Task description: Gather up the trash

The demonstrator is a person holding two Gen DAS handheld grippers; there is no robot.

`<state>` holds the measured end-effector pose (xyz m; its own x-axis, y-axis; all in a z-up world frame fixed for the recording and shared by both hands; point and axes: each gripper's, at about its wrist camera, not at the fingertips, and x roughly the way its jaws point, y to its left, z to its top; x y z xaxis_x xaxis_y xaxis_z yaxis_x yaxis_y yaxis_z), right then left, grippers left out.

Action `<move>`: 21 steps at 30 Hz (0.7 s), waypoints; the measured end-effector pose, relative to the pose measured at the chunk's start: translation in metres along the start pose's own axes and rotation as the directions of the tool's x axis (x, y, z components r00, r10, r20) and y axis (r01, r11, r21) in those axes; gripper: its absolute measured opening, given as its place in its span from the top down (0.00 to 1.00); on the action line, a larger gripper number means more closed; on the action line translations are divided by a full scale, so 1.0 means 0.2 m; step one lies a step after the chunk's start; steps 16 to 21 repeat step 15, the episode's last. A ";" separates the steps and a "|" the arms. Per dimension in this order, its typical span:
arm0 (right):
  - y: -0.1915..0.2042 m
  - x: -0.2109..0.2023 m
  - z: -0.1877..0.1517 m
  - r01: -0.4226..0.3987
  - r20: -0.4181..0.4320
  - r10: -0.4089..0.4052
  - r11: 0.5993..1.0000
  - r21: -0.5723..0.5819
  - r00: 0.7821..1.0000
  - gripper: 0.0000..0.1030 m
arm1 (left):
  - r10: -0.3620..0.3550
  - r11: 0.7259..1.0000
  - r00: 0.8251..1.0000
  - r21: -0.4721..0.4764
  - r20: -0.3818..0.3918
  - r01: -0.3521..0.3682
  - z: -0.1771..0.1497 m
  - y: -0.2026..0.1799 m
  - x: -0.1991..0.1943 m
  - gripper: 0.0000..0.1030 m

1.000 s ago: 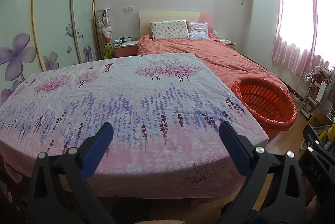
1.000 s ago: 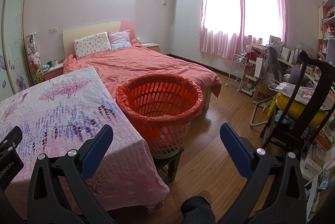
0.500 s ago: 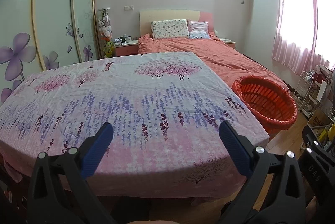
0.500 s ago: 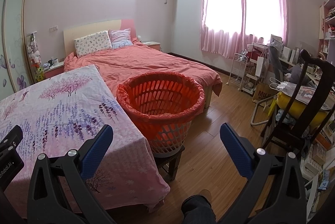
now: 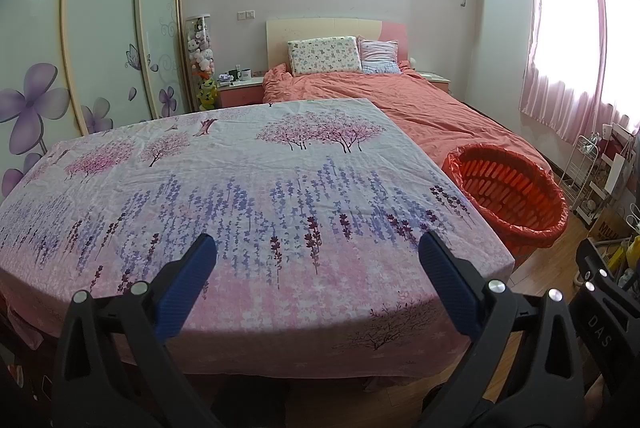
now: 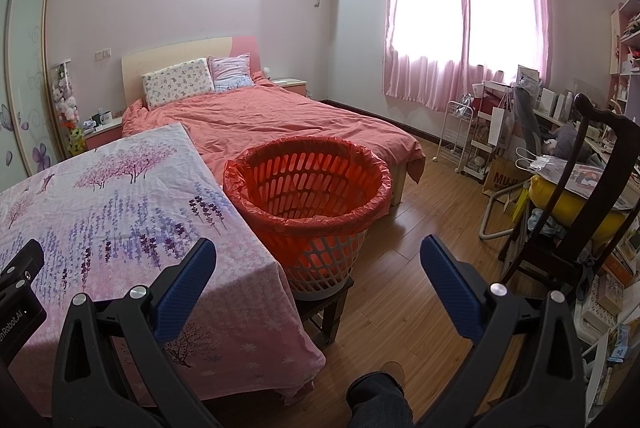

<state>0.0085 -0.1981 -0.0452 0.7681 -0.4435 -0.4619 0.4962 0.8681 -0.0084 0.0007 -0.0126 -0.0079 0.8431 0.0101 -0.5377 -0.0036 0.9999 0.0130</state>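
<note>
Red-lined basket [image 6: 308, 187] beside floral table [image 5: 240, 187] — nothing visible inside, both grippers' jaws apart

Basket [image 6: 308, 183] bottom was hidden behind its own rim, so couldn't tell what's inside. The stool [image 6: 324, 304] under it was half covered by the surface's cloth [image 6: 120, 211], and bedside clutter [image 5: 238, 75] was too tiny.

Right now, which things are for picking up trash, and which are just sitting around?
For the job: left gripper, right gripper, both open and empty; red-lined basket.

Just there: flowered cloth, bed, pillows, chair, pink curtains.
</note>
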 end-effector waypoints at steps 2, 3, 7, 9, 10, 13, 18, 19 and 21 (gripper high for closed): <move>0.00 0.00 0.00 0.000 0.000 0.000 1.000 -0.001 1.000 0.02 | -0.002 1.000 1.000 0.000 -0.002 0.002 0.00 0.00 0.00 0.04; 0.00 0.00 0.00 0.000 0.000 0.000 1.000 -0.001 1.000 0.02 | -0.003 1.000 1.000 0.000 -0.002 0.003 0.00 0.00 0.00 0.04; 0.00 0.00 0.00 0.000 0.000 0.000 1.000 0.000 1.000 0.02 | -0.001 1.000 1.000 0.001 -0.002 0.001 0.00 0.00 0.00 0.04; 0.00 0.00 0.00 -0.001 -0.001 0.001 1.000 0.000 1.000 0.02 | -0.001 1.000 1.000 0.001 -0.002 0.001 0.00 0.00 0.00 0.04; -0.01 0.00 0.01 0.000 -0.001 0.000 1.000 0.000 1.000 0.02 | -0.003 1.000 1.000 0.000 -0.002 0.003 0.00 0.00 0.00 0.04; -0.01 0.00 0.01 -0.001 -0.001 0.001 1.000 0.000 1.000 0.02 | -0.003 1.000 1.000 0.000 -0.005 0.003 -0.01 0.00 0.00 0.04; 0.00 0.00 0.00 -0.001 -0.001 0.001 1.000 0.000 1.000 0.02 | -0.004 1.000 1.000 0.000 -0.005 0.004 -0.01 -0.01 0.00 0.04; 0.00 0.00 0.00 -0.001 -0.001 0.001 1.000 0.000 1.000 0.02 | -0.004 1.000 1.000 0.000 -0.005 0.004 -0.01 -0.01 0.00 0.04; 0.00 0.00 0.00 -0.001 -0.001 0.001 1.000 0.000 1.000 0.02 | -0.004 1.000 1.000 0.000 -0.005 0.004 -0.01 -0.01 0.00 0.04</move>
